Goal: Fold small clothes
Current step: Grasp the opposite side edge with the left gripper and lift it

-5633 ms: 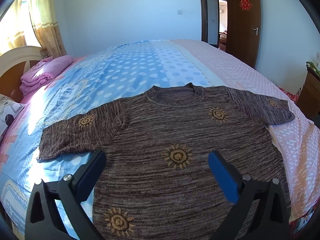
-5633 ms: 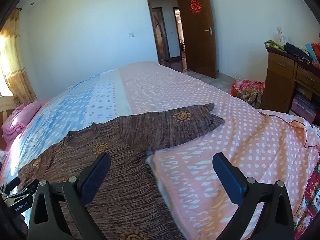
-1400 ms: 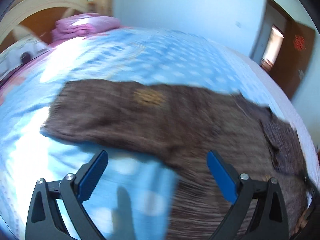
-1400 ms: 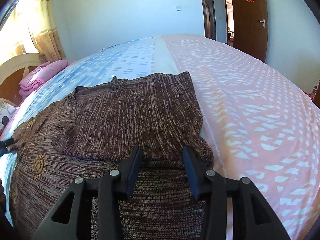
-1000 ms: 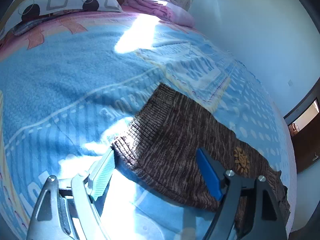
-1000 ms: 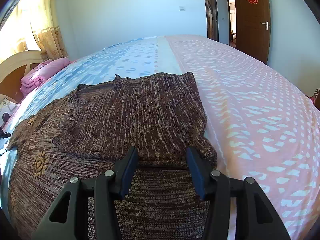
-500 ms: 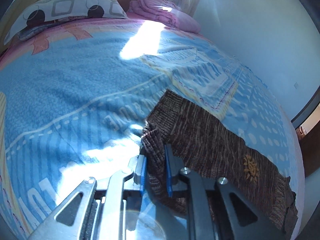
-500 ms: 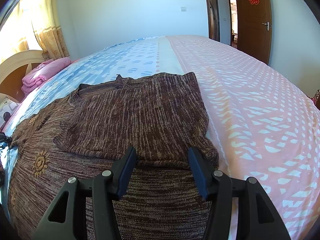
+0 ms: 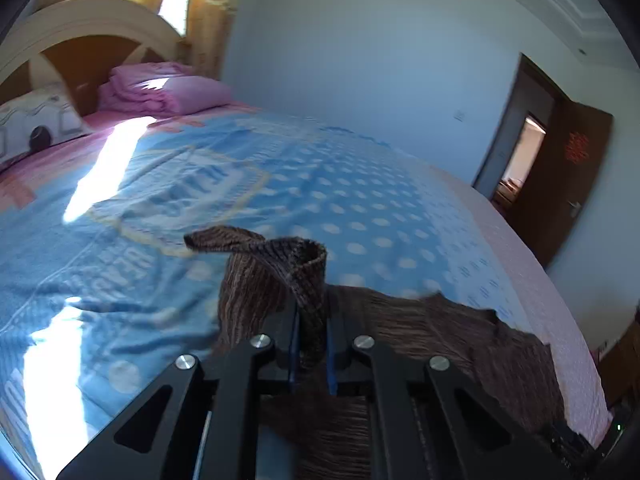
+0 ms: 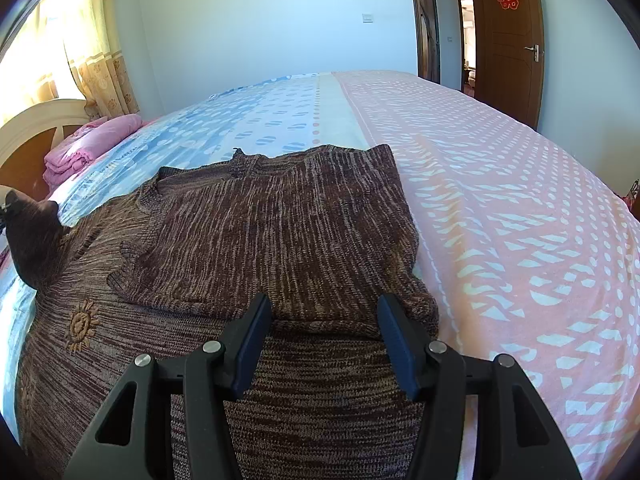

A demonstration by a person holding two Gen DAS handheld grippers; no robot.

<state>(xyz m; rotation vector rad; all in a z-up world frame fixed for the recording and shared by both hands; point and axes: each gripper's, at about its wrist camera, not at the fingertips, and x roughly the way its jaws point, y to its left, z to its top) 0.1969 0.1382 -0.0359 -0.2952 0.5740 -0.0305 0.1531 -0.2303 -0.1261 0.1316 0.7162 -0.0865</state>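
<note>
While sweater (image 10: 280, 236) covers bed (image 10: 500, 184), pink blanket (image 10: 88, 148) sits apart.

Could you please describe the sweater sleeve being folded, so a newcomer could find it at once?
On the bed lies a brown knit sweater. Its sleeve toward the headboard is lifted off the blue sheet, pinched in the left gripper; the opposite side already lies folded flat.

A wide bed (image 10: 500, 184) carries a cover that is blue with white dots on one side and pink on the other. Folded pink blankets (image 9: 168, 92) and a patterned pillow (image 9: 36, 126) lie by the curved headboard (image 9: 80, 36). Yellow curtains (image 10: 92, 52) glow. A brown door (image 10: 508, 36) stands open.
</note>
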